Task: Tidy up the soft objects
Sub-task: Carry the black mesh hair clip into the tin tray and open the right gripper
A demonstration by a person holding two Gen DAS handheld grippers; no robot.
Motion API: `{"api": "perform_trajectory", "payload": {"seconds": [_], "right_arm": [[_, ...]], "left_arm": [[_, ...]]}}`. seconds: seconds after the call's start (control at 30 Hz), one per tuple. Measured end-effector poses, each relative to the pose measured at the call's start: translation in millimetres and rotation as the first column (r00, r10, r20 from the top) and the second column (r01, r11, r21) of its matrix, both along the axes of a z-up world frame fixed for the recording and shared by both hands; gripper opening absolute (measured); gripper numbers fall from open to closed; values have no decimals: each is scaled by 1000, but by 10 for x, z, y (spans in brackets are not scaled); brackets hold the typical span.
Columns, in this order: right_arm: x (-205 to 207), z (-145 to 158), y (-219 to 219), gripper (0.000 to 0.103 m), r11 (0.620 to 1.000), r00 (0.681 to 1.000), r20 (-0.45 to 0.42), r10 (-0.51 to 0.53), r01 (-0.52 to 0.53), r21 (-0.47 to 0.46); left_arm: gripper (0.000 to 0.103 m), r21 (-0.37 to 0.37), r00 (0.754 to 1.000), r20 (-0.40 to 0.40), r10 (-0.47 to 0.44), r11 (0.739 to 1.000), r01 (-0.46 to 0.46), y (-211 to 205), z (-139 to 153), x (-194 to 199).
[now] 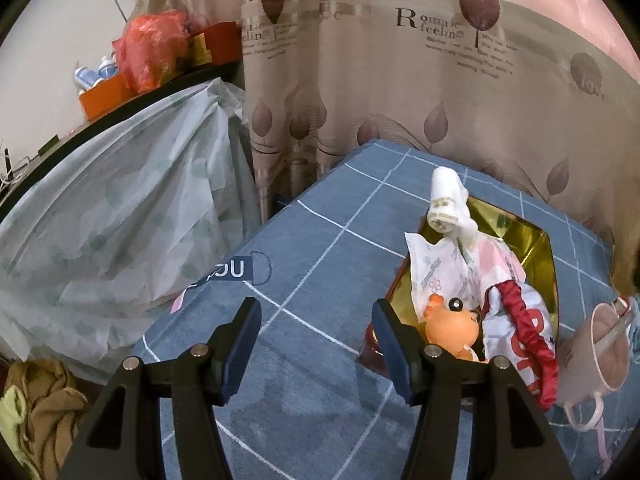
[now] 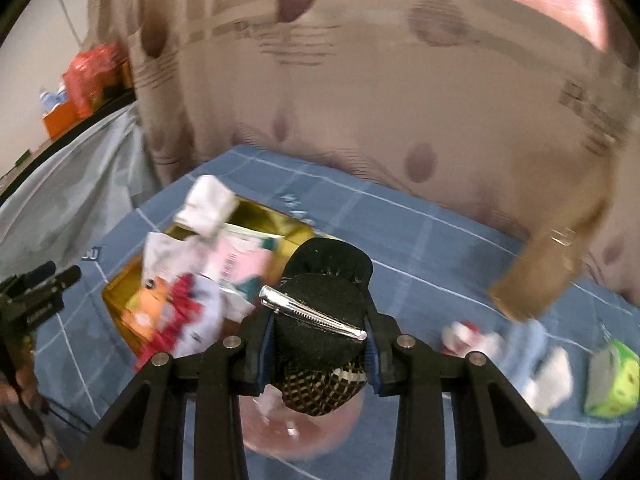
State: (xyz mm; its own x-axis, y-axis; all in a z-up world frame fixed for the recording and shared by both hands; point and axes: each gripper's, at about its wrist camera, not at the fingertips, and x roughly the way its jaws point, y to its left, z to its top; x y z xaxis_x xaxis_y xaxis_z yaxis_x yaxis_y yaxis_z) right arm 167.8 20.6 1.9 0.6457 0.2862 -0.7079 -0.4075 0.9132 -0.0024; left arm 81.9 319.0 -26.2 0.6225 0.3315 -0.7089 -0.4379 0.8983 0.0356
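Two tools going here, one in each of my hands. My right tool (image 2: 320, 344) is clamped on a black hair accessory (image 2: 320, 320) with a silver clip (image 2: 312, 312) across it, held up in the air just this side of the gold box (image 1: 536, 248). My left tool (image 1: 316, 344) has its jaws spread wide with nothing between them, hovering over the blue checked table (image 1: 312, 240) just left of the gold box. That box is already stuffed: a white rolled sock (image 1: 448, 200) at its far end, an orange plush toy (image 1: 452, 328) at its near end, a red-trimmed white fabric piece (image 1: 520, 332) beside the toy. Right of the box sits a pink cup (image 1: 600, 352), and further right a green plush cube (image 2: 612, 380). The right view is pretty blurry.
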Motion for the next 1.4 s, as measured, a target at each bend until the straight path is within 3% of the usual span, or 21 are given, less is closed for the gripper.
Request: {"api": "perform_trajectory", "payload": {"seconds": [0.33,0.73,0.87,0.97,1.23,1.4], "right_arm": [[484,-294,773,34,998,991,-120,61,-63,-8],[885,-542,939,39,998,982,-180,49,-57,-38],[935,-601,942,47,998,974,-221,53,-56,-5],[903,-572,939,59,998,974,-220,58,-60,-3],[662,-247,814,63,996,984,-161,78,-71,45],[358,-62,491,63,997,991,-116,63,-57,57]], "left_arm": [[59,-17,1000,5,7,1000,-6,63,-21,8],[59,-61,1000,6,8,998,-8,117,-63,22],[59,-63,1000,4,11,998,-11,129,-70,30],[59,-57,1000,-3,7,998,-7,126,-69,37],[59,-52,1000,17,1,999,0,90,-43,0],[59,-53,1000,20,4,999,-3,99,-44,-14]]}}
